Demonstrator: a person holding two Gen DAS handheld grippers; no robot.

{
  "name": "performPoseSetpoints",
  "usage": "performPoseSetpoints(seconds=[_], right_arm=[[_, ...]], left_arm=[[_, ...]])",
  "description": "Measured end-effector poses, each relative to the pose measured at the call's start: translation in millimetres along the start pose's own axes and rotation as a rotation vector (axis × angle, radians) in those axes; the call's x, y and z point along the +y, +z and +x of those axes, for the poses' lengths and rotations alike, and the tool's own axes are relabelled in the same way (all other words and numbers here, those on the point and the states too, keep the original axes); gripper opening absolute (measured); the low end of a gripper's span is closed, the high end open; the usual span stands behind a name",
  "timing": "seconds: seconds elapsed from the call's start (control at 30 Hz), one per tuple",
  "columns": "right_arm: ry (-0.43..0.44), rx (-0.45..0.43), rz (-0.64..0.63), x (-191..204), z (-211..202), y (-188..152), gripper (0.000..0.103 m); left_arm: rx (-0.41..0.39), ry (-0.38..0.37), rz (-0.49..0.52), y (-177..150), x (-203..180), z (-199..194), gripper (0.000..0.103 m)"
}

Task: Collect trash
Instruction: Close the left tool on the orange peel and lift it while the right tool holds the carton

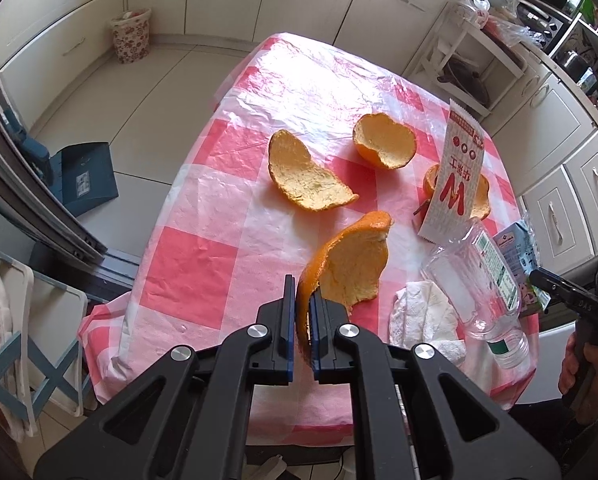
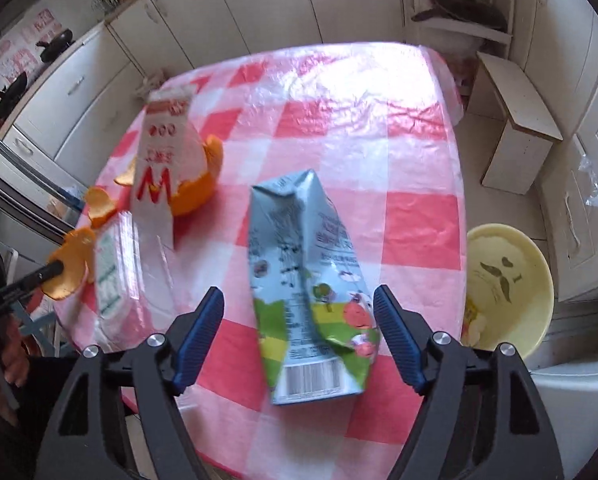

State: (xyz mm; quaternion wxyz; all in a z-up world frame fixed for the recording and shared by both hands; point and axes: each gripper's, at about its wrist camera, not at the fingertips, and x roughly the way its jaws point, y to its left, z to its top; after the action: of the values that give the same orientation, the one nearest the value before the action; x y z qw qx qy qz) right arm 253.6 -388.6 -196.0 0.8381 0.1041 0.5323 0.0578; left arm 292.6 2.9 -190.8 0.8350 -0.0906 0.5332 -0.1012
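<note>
My left claw [image 1: 303, 312] clenched on curved orange peel [image 1: 347, 268], near counter [image 2: 339, 120] edge. My right claw [image 2: 299, 332] released, jaws wide astride crushed blue milk carton [image 2: 311, 280] lying flat. Step: second pickup. Next: lower, close on carton, carry to bin.

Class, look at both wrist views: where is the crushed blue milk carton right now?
In the right wrist view the blue milk carton lies flat on the checked tablecloth, between the open right gripper's fingers, right of the clear plastic bottle.
</note>
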Motion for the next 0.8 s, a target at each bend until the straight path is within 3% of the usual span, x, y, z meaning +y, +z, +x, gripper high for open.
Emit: performPoseSetpoints(seconds=[0.17, 0.27, 0.43, 0.6, 0.8], right_arm=[[0.015, 0.045, 0.006, -5, 20, 4, 0.074], [0.013, 0.036, -0.024, 3, 22, 3, 0.063], [-0.011, 0.002, -0.107, 25, 17, -3, 0.063], [0.022, -0.058, -0.092, 26, 4, -3, 0.063], [0.031, -0.069, -0.061, 21, 3, -2, 0.063]], left_arm=[[0.024, 0.018, 0.005, 0, -3, 7, 0.006], [0.044, 0.027, 0.008, -1, -4, 13, 0.006], [0.054, 0.030, 0.013, -1, -8, 18, 0.006], [-0.009, 0.034, 0.041, 1, -14, 6, 0.006], [-0.061, 0.037, 0.040, 3, -14, -6, 0.006]])
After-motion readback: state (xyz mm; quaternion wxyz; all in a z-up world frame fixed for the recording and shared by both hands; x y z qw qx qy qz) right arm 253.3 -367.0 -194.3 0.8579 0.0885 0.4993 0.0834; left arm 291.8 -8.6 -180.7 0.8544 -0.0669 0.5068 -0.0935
